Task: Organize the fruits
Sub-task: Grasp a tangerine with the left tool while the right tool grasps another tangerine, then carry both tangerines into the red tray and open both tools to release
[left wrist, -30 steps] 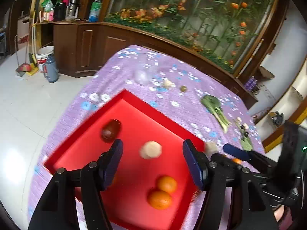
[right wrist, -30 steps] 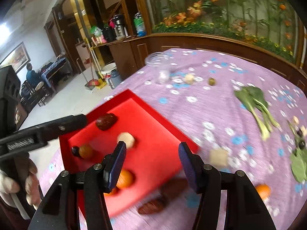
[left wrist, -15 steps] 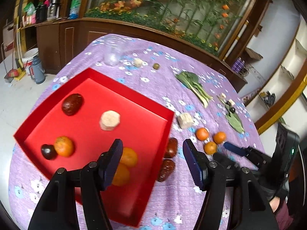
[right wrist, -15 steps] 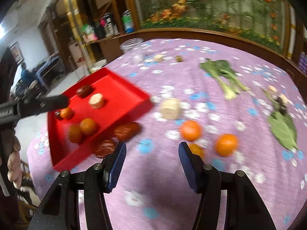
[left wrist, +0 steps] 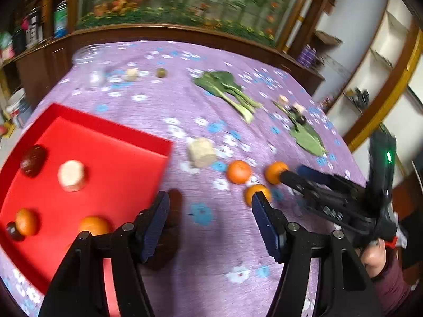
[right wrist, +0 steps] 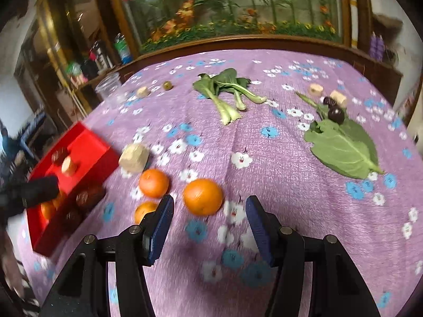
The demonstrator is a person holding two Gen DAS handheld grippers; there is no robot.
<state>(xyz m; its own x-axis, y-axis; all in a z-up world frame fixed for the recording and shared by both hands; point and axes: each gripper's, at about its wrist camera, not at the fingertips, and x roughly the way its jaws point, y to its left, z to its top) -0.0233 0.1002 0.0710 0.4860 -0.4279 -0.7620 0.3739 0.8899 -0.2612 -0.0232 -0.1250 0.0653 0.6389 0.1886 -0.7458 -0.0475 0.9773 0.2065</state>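
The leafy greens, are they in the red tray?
No, the greens lie on the purple tablecloth, well away from the red tray at the table's left edge.

Both wrist cams tilt down, close; share oranges (right wrist: 203,196), tray (left wrist: 111,142).

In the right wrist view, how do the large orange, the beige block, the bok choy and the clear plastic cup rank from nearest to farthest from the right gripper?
From the right gripper:
1. Large orange, just ahead between the fingers.
2. Beige block, ahead to the left, near the red tray.
3. Bok choy, far ahead, mid-table.
4. Clear plastic cup, far left, at the table edge.
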